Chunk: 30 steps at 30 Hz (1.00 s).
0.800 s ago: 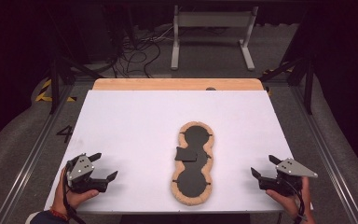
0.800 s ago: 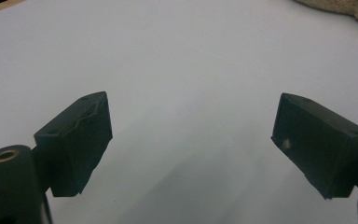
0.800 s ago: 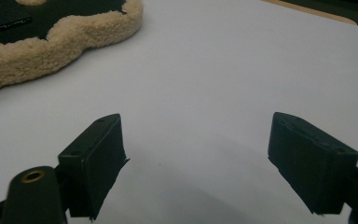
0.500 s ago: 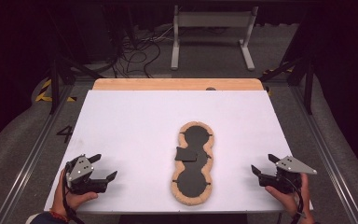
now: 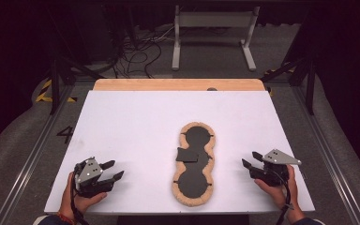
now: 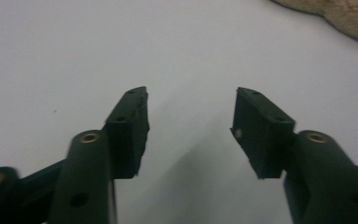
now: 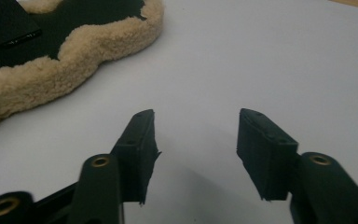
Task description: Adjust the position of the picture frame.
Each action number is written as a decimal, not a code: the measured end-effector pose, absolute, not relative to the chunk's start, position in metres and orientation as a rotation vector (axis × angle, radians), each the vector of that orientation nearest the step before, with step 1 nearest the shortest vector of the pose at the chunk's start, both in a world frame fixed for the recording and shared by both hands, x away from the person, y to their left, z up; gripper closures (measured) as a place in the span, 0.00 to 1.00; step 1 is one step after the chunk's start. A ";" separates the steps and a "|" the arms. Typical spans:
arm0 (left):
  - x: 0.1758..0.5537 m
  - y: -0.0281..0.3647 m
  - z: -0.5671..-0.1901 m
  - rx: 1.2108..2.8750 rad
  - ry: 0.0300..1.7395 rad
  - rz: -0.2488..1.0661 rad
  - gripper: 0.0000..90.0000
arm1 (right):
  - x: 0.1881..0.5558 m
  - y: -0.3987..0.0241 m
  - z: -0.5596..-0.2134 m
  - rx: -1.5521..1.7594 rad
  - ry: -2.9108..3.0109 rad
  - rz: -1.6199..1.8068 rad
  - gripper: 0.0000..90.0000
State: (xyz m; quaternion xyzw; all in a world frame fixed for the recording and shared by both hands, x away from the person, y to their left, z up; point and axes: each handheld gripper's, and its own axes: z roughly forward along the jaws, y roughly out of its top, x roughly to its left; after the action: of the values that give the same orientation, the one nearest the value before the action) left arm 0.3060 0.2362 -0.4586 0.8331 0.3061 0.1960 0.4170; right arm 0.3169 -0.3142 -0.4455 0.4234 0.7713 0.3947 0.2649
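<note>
Tongs, left point(image 5: 113, 170) and right point(image 5: 250, 159), are resting spread and empty at the desk's point(image 5: 131, 122) near corners, while the fleece-rimmed black pad point(image 5: 194, 164) is lying between them, well apart from both.

Frame edge crops the fleecy pad point(image 6: 335, 14) in left gripper view

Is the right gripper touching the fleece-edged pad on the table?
Apart. In the high view, bare white table separates the right gripper from the fleece-edged pad; the right gripper view shows its open jaws empty, the pad farther off.
</note>
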 end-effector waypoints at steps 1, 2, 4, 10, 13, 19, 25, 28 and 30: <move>0.306 0.233 -0.458 2.107 0.740 0.478 0.61 | 0.319 -0.313 -0.445 1.142 2.091 1.068 0.63; 0.306 0.230 -0.458 2.116 0.729 0.474 0.67 | 0.321 -0.311 -0.444 1.146 2.097 1.061 0.66; 0.307 0.225 -0.457 2.129 0.706 0.464 0.77 | 0.326 -0.307 -0.443 1.159 2.110 1.068 0.73; 0.313 0.192 -0.455 2.184 0.594 0.376 0.92 | 0.349 -0.289 -0.440 1.180 2.140 1.094 0.89; 0.316 0.176 -0.456 2.211 0.548 0.338 0.94 | 0.366 -0.271 -0.441 1.200 2.176 1.086 0.95; 0.324 0.138 -0.458 2.261 0.452 0.265 0.94 | 0.387 -0.243 -0.447 1.193 2.253 1.042 0.97; 0.330 0.109 -0.464 2.324 0.376 0.213 0.94 | 0.404 -0.230 -0.454 1.251 2.297 1.008 0.99; 0.331 0.101 -0.464 2.324 0.359 0.197 0.94 | 0.409 -0.229 -0.455 1.251 2.298 1.029 1.00; 0.331 0.095 -0.464 2.326 0.338 0.189 0.94 | 0.410 -0.228 -0.455 1.253 2.306 1.033 1.00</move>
State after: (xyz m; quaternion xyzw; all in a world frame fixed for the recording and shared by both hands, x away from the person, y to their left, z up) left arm 0.3311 0.0953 -0.4641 0.9118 0.1324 0.0740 0.3816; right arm 0.4104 -0.2279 -0.4547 0.4387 0.8070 0.3616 0.1599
